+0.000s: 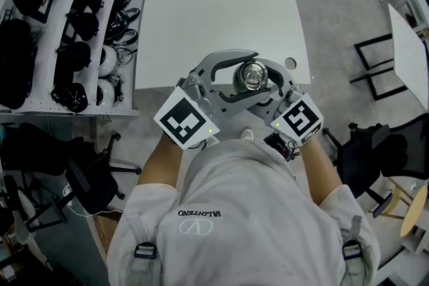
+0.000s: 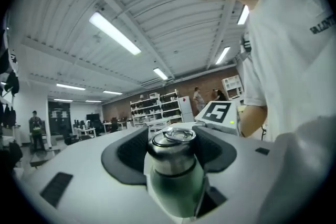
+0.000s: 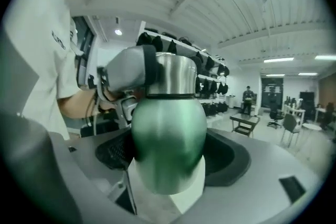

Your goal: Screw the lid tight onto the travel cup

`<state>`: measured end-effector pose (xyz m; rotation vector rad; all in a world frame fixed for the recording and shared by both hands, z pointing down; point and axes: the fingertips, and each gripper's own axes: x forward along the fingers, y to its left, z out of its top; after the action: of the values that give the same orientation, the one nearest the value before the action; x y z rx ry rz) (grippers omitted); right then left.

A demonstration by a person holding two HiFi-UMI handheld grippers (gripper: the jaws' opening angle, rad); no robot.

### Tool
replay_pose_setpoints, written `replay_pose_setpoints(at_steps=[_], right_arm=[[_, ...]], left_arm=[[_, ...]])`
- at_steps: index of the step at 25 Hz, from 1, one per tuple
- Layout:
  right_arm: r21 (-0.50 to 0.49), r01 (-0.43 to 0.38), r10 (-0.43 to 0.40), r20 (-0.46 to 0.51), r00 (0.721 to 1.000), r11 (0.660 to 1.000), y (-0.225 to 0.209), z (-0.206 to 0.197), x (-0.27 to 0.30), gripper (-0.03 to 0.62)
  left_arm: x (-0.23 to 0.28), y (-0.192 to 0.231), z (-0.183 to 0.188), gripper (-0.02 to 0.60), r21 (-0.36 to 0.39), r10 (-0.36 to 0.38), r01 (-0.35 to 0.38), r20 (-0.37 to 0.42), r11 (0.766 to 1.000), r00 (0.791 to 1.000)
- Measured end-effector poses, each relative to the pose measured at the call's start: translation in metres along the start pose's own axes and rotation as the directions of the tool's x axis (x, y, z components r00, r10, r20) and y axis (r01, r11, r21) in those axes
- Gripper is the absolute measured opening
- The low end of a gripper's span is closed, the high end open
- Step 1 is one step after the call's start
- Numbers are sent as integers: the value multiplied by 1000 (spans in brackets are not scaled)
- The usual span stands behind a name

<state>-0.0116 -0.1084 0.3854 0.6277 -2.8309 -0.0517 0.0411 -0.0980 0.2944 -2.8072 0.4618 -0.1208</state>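
Observation:
The travel cup (image 1: 251,75) is held up over the white table (image 1: 221,17), close to my chest, with both grippers around it. It has a green body (image 3: 168,134) and a steel lid (image 2: 173,147) that sits on top. My left gripper (image 2: 173,153) has its black pads (image 2: 128,152) pressed on either side of the steel lid. My right gripper (image 3: 168,157) is shut on the green body, low down. In the right gripper view, a grey left jaw wraps around the lid (image 3: 168,76). In the head view the two grippers' jaws cross around the cup, left gripper (image 1: 236,70), right gripper (image 1: 267,87).
A rack of black helmets and bags (image 1: 60,23) runs along the left. A small round thing (image 1: 289,63) lies near the table's right edge. A black chair (image 1: 375,151) and another white table (image 1: 409,50) stand to the right.

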Motion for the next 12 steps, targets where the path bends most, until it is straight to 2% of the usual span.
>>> replay_pose_setpoints(at_steps=[3, 5, 7, 9, 10, 12], right_arm=[[26, -120, 119, 35, 992, 992, 15, 5, -3, 385], [30, -108, 108, 13, 994, 994, 14, 2, -1, 385], [9, -23, 24, -51, 998, 1000, 5, -5, 2, 385], [-35, 90, -94, -120, 988, 995, -8, -12, 4, 385], [-50, 142, -148, -145, 978, 989, -14, -16, 4, 385], [-56, 226, -233, -175, 957, 972, -24, -19, 4, 385]], left_arm=[[-6, -10, 3, 261, 1, -79, 79, 23, 997, 997], [-8, -7, -1, 262, -37, -53, 53, 15, 998, 999], [-7, 2, -9, 265, -69, 30, -32, -29, 997, 999], [-5, 11, -19, 275, -79, 138, -146, -99, 986, 985], [-4, 14, -24, 309, -95, 190, -202, -126, 975, 974], [-2, 21, -30, 364, -177, 273, -298, -152, 938, 950]])
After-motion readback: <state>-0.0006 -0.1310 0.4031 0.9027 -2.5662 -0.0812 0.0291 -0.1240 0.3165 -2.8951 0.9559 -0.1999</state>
